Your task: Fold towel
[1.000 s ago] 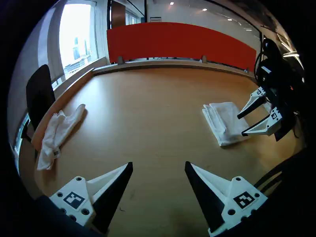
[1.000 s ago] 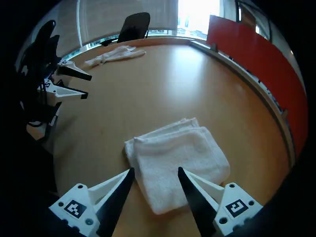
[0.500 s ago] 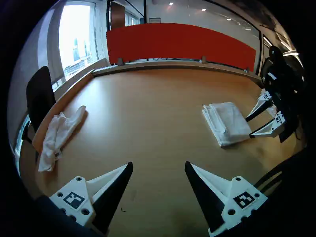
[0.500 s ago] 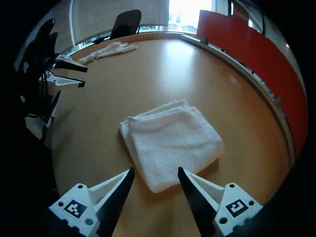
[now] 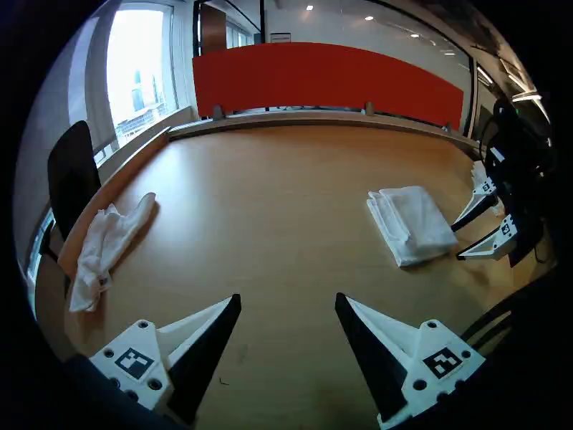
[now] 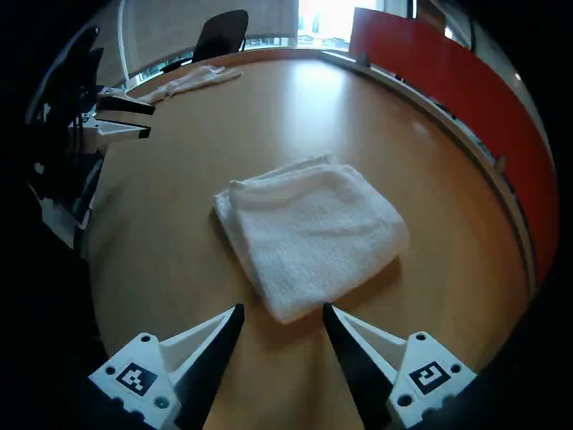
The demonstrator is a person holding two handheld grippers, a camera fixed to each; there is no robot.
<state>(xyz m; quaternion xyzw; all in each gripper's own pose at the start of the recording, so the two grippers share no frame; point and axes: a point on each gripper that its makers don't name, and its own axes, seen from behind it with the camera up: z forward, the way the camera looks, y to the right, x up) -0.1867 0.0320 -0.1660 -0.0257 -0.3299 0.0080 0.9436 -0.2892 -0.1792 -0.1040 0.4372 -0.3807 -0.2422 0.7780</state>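
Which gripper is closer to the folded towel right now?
Right. The right gripper sits just off the folded towel's near corner, jaws open; the left gripper is well away across the table.

White terry towel (image 6: pixel 311 229) on a light brown wood table (image 6: pixel 430 179). Along the table's edges: a red partition (image 5: pixel 322 75), a black chair (image 5: pixel 71 172), a white cloth (image 5: pixel 107 240). The left gripper (image 5: pixel 286 296) and right gripper (image 6: pixel 283 307) are white and black, with black-and-white square markers.
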